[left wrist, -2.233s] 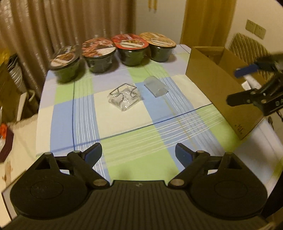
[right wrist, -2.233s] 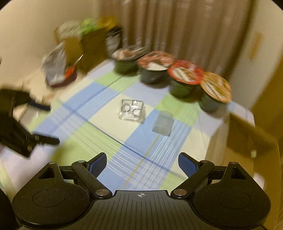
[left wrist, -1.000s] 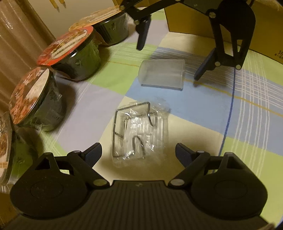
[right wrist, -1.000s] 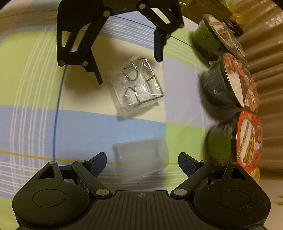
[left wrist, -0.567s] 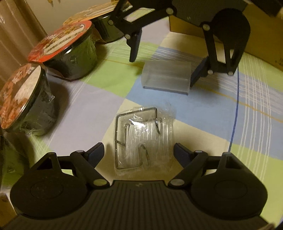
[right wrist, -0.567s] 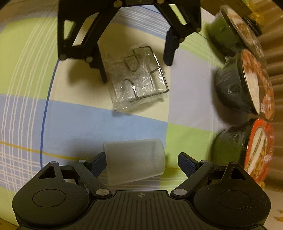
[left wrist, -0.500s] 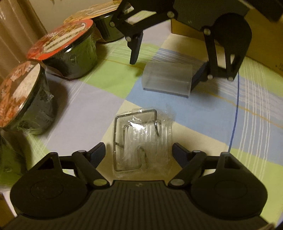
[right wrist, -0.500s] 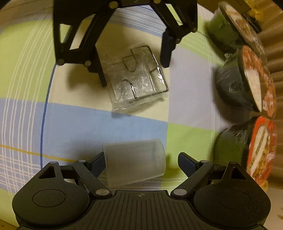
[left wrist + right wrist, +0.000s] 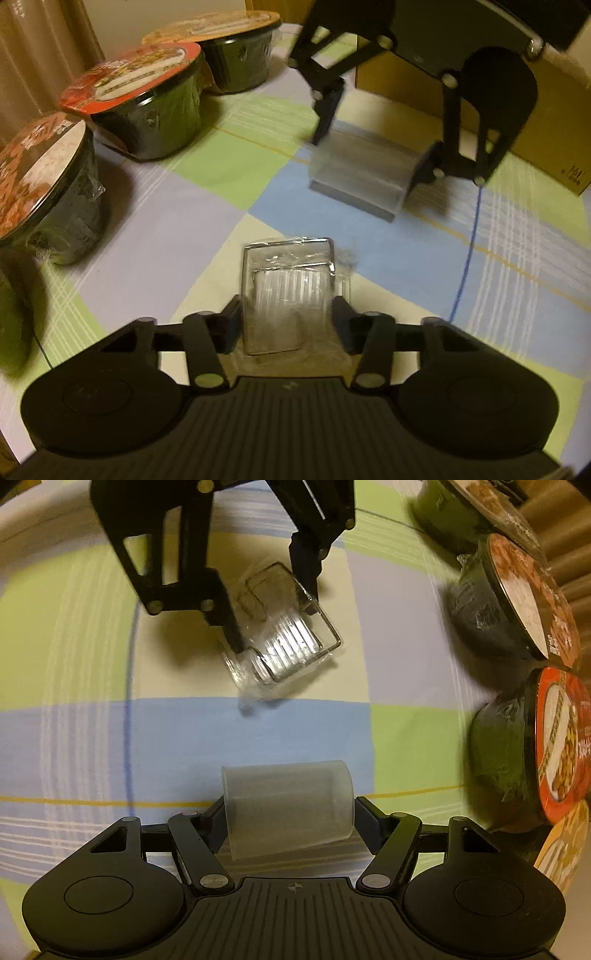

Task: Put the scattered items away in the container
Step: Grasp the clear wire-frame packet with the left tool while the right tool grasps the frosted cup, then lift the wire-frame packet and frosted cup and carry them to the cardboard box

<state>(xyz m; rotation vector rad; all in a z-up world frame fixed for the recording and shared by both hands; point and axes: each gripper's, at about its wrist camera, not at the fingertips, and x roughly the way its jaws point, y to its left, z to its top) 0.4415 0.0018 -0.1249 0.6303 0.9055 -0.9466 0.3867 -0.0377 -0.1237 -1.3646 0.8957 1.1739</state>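
Left gripper [image 9: 288,325]: black two-finger tongs, closed narrow on the clear plastic packet with a bent wire frame inside [image 9: 288,295], one finger pressed to each side of it.
Wire-frame packet: at 6 o'clock in the left wrist view, its far end sticking out past the fingertips; whether it is clear of the cloth cannot be told. In the right wrist view it sits at 12 o'clock [image 9: 284,642], tilted.
Right gripper [image 9: 288,819]: black tongs clamped on the frosted translucent plastic cup [image 9: 288,808], which lies on its side across the fingers.
Frosted cup: at 6 o'clock in the right wrist view; at 1 o'clock in the left wrist view [image 9: 362,181], blurred, just beside the brown cardboard box [image 9: 546,110].
Cardboard box: at 2 o'clock in the left wrist view, on the table's far edge.
Tablecloth [image 9: 207,206]: checked in green, blue, lilac and cream.
Noodle bowls [image 9: 144,107]: dark shrink-wrapped bowls with printed lids, in a row from 9 to 11 o'clock in the left wrist view, well apart from both held items.
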